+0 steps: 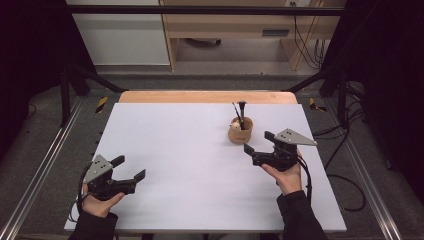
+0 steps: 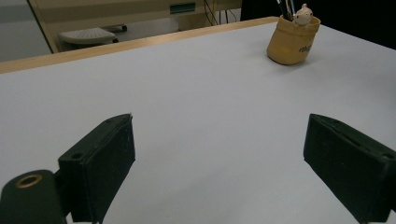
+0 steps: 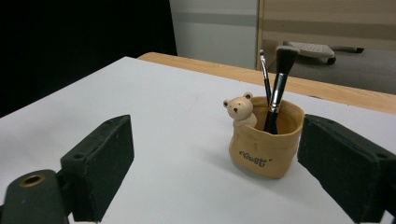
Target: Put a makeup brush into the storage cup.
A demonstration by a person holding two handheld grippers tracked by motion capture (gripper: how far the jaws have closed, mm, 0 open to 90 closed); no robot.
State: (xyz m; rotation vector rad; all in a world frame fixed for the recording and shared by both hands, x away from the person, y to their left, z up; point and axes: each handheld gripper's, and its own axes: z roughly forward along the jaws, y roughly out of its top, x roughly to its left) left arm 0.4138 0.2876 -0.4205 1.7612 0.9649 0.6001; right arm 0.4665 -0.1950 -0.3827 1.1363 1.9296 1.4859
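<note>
Right gripper (image 1: 259,143) just beside pot (image 1: 240,131)

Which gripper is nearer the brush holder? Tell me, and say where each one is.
Right. The right gripper sits just in front of the brush holder, jaws open and empty. The left gripper hangs far off at the table's near left side, also open.

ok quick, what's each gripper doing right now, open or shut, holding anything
Left gripper: open, nothing between its jaws.
Right gripper: open, holding nothing; the tan brush cup stands just ahead of it, untouched.
</note>
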